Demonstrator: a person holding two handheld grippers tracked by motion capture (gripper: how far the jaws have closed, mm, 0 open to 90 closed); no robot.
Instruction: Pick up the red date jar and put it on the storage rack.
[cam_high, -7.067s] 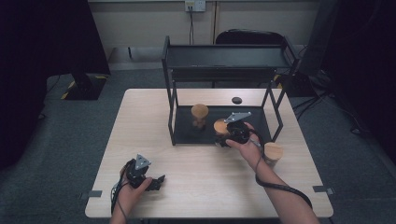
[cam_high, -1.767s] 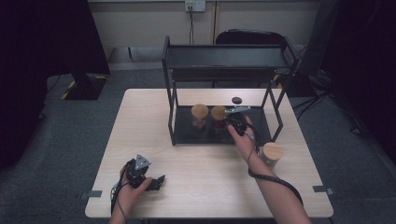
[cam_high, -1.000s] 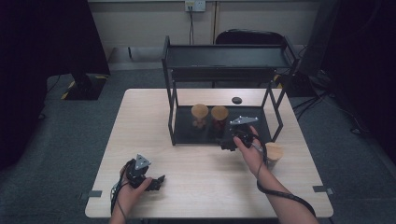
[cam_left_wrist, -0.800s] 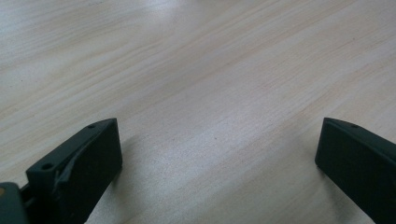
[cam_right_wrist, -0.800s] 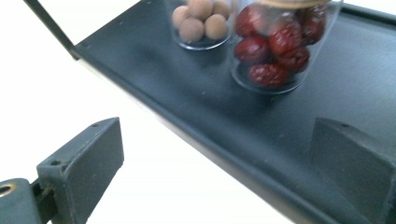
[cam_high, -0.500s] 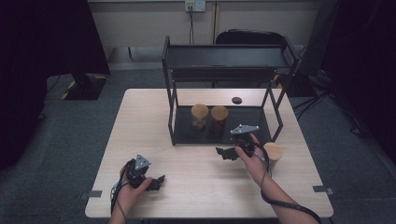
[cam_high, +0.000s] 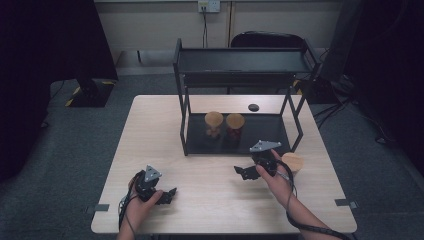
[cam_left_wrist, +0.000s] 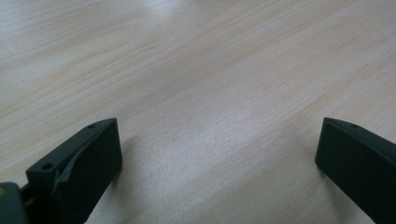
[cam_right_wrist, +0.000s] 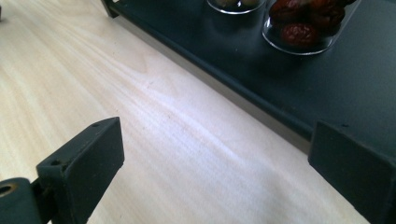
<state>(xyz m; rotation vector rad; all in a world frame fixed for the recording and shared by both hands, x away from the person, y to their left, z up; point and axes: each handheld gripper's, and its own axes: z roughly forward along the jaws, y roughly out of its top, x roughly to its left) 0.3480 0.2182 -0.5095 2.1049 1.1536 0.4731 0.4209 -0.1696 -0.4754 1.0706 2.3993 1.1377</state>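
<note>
Two glass jars with wooden lids stand side by side on the black shelf's lower tray: the left jar and the right jar. A third lidded jar stands on the table right of the shelf. My right gripper hovers open over the table just in front of the tray, left of that third jar, with nothing between its jaws. In the right gripper view the open gripper faces the tray edge and a jar of red dates. My left gripper rests open on bare wood.
The black two-tier shelf fills the back middle of the wooden table. A small black round object lies behind it. A chair stands beyond the table's far edge. A cable trails from my right gripper along the forearm.
My right gripper set a jar on the lower tray beside the first one, let go, and drew back toward the table's front. The left gripper stayed put.
</note>
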